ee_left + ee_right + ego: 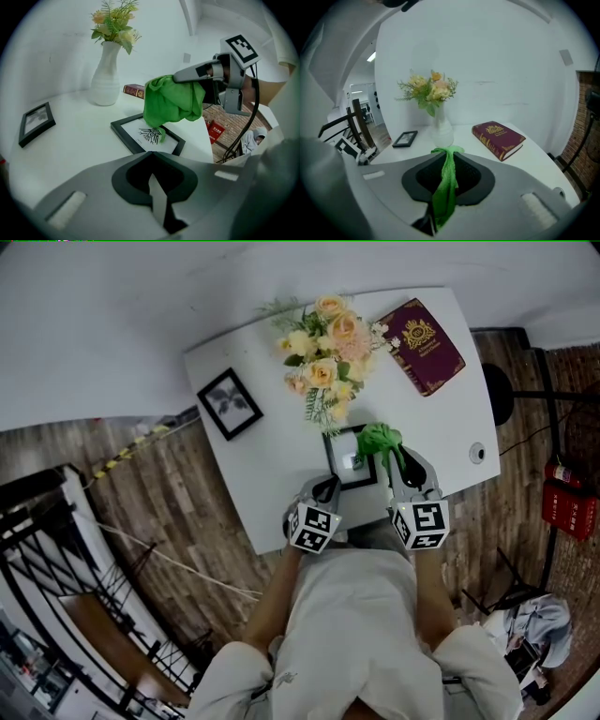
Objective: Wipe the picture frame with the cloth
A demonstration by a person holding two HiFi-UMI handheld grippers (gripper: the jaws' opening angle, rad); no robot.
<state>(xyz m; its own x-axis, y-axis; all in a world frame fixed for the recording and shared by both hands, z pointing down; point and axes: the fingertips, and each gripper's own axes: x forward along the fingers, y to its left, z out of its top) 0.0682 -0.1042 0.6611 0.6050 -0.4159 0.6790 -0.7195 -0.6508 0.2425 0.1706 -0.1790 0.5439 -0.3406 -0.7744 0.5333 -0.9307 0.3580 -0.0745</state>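
Observation:
A black picture frame (349, 461) (140, 133) with a white print lies flat near the table's front edge. A bunched green cloth (380, 439) (171, 101) (446, 187) hangs over the frame's right part, and its lower tip reaches the glass. My right gripper (392, 465) (182, 76) (447, 152) is shut on the cloth from above. My left gripper (328, 486) (151, 155) sits just short of the frame's near edge. Its jaws are shut with nothing between them.
A white vase of flowers (323, 343) (107, 75) (439, 129) stands behind the frame. A maroon book (421, 345) (498, 138) lies at the back right and a small black frame (230, 403) (35, 123) at the left. The table edge (272, 549) is close to me. A red extinguisher (567, 502) stands on the floor at the right.

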